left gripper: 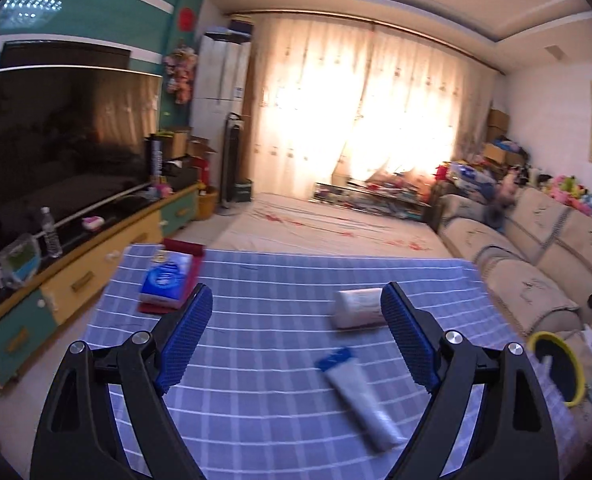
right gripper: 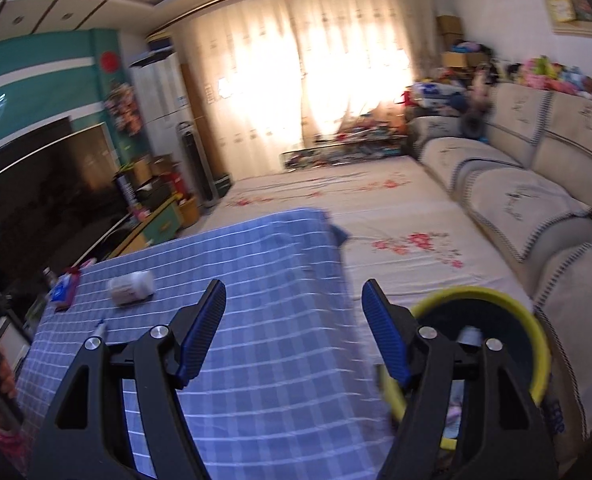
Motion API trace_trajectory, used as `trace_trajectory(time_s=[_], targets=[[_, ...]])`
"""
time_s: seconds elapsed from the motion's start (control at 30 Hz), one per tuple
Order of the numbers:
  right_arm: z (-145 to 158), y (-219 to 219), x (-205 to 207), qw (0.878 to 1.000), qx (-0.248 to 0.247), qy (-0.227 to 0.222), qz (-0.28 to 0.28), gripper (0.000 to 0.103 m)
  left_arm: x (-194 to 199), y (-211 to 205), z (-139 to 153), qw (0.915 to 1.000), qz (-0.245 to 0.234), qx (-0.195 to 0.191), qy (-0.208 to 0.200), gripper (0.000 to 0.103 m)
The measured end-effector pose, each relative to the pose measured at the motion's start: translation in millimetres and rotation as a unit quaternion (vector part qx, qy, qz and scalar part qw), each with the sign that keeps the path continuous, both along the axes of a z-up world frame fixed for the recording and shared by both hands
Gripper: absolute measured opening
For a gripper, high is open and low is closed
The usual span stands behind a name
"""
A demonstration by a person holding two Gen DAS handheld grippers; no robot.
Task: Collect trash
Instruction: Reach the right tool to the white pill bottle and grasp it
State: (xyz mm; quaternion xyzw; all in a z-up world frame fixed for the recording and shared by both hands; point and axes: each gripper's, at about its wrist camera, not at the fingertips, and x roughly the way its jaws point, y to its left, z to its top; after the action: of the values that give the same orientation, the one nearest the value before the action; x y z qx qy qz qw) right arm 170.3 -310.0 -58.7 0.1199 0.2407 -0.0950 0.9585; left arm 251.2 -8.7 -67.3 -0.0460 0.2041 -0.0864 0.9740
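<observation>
Trash, three loose pieces on a blue checked tablecloth (left gripper: 264, 320). One tube (left gripper: 357, 396), white with a blue cap, lying flat between the fingers of the left gripper (left gripper: 296, 304) and nearer its right finger. One white bottle (left gripper: 357, 307) on its side, just ahead of that same finger's tip; in the right wrist view it lies ahead and to the left of the right gripper (right gripper: 294, 300). One blue tissue packet (left gripper: 164, 280), resting on a red flat item (left gripper: 184, 250), ahead of the left finger.

One bin (right gripper: 531, 320), yellow-rimmed with a dark inside, directly behind the right gripper's right finger, off the cloth's edge; contents blurred.

Both grippers: fingers spread wide, nothing between them.

Room: one beige sofa (right gripper: 515, 184) to the right, one dark television (left gripper: 56, 152) on a low cabinet to the left, lit curtains (left gripper: 355, 112) ahead, one floral-printed bed cover (right gripper: 375, 208) beyond the cloth.
</observation>
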Motion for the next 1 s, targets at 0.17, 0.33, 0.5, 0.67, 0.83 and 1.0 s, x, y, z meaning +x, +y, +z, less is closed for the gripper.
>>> trace_trajectory(time_s=[0.17, 0.33, 0.5, 0.67, 0.83, 1.0], targets=[[4.7, 58.8, 56.4, 0.997, -0.012, 0.024, 0.077, 0.073, 15.2, 10.2, -28.7, 0.9992, 0.021, 0.008, 0.034, 0.085], [-3.5, 107.4, 106.1, 0.99, -0.021, 0.061, 0.126, 0.073, 20.8, 2.4, -46.8, 0.9978, 0.017, 0.04, 0.05, 0.085], [-14.6, 144.2, 150.3, 0.984, -0.03, 0.089, 0.154, 0.081, 27.1, 2.9, -51.5, 0.9977, 0.009, 0.025, 0.063, 0.085], [-31.9, 174.0, 196.2, 0.974, -0.036, 0.13, 0.182, 0.091, 28.5, 9.2, -51.4, 0.9974, 0.022, 0.018, 0.066, 0.085], [-45.6, 190.3, 232.7, 0.967, -0.045, 0.161, 0.19, 0.094, 28.6, 12.1, -53.3, 0.997, 0.027, 0.015, 0.071, 0.085], [-60.0, 196.6, 254.9, 0.964, -0.065, 0.194, 0.171, 0.095, 30.1, 15.3, -55.2, 0.9969, 0.029, 0.009, 0.073, 0.085]])
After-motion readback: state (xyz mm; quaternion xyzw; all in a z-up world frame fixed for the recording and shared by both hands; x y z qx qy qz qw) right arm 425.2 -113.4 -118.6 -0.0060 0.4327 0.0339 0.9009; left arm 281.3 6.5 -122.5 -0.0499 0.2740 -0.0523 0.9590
